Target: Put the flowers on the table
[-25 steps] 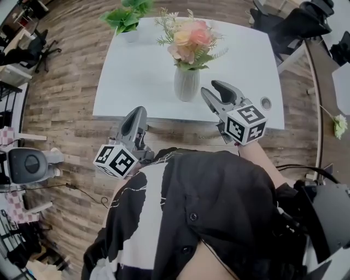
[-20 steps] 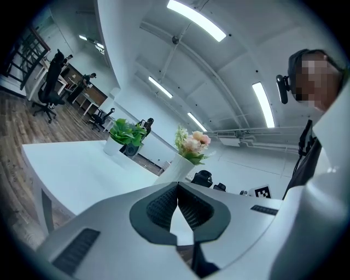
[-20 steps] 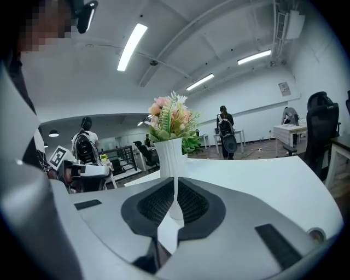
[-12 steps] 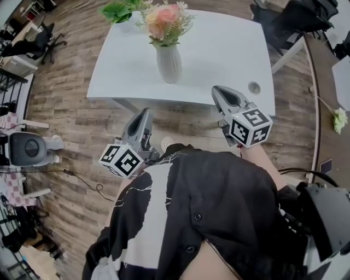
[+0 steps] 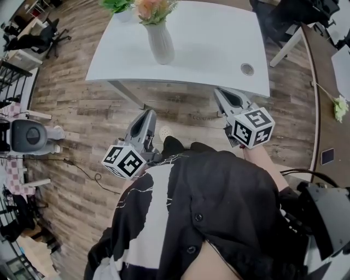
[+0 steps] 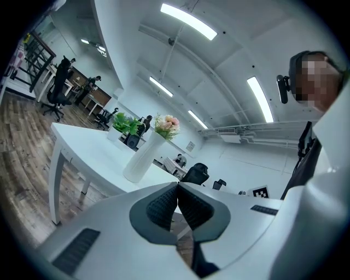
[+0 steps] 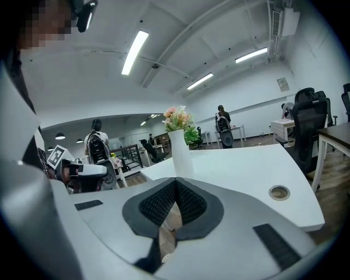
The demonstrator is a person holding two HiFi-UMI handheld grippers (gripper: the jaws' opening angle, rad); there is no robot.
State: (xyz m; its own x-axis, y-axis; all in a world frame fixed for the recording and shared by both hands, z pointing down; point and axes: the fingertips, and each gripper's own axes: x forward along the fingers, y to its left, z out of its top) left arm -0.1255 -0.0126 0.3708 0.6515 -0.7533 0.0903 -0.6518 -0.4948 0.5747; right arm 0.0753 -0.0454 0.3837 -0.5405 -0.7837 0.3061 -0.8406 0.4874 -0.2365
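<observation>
A white ribbed vase (image 5: 160, 41) with pink and peach flowers (image 5: 150, 7) stands upright on the white table (image 5: 219, 49), near its front left part. Both grippers hang over the wood floor, short of the table's front edge. My left gripper (image 5: 147, 116) is shut with nothing in it. My right gripper (image 5: 226, 97) is shut too, and empty. In the left gripper view the vase (image 6: 142, 158) and flowers (image 6: 167, 124) stand ahead beyond the shut gripper (image 6: 178, 187). The right gripper view shows the vase (image 7: 180, 150) past the shut gripper (image 7: 175, 182).
A potted green plant (image 5: 117, 4) sits at the table's far left corner. A round cable grommet (image 5: 247, 69) is set in the table's right part. Dark office chairs (image 5: 281, 13) stand at the back right, a grey machine (image 5: 30, 143) at the left. A loose flower (image 5: 339, 108) lies on a desk at the right.
The person has stepped back, so the table and vase slid up and away in the head view. My right gripper has left the vase's side and its jaws have shut.
</observation>
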